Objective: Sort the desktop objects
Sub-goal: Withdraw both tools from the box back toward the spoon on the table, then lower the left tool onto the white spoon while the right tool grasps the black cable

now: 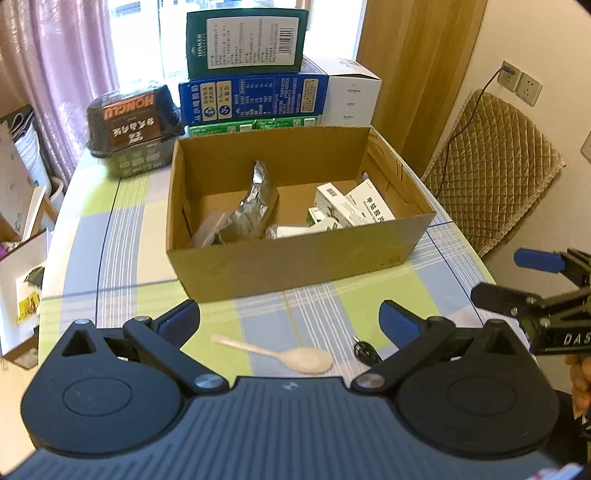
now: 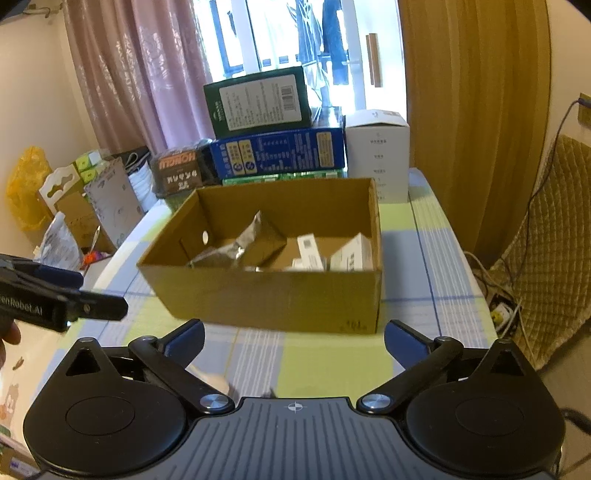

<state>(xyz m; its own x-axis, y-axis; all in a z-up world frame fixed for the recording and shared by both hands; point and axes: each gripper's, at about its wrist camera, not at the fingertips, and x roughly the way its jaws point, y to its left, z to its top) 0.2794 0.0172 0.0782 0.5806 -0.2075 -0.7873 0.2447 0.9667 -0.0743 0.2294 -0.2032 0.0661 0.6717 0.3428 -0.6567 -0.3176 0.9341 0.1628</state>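
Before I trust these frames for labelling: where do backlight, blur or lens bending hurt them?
Left wrist view: the window behind the stacked boxes is blown out; table edges bow with the fisheye; spoon and cardboard box are sharp. Right wrist view: same window glare; the pale thing by the right gripper is smeared and unreadable.

pink curtain [image 1: 70, 74] (quilted chair [image 1: 495, 162] opposite)

Readable lettering on the table and tools

"HONGLI", upside down, on the dark tub [image 1: 135, 122]; "DAS" on the right gripper [image 1: 491, 280]; "enRobot.AI" on the left gripper [image 2: 99, 291].
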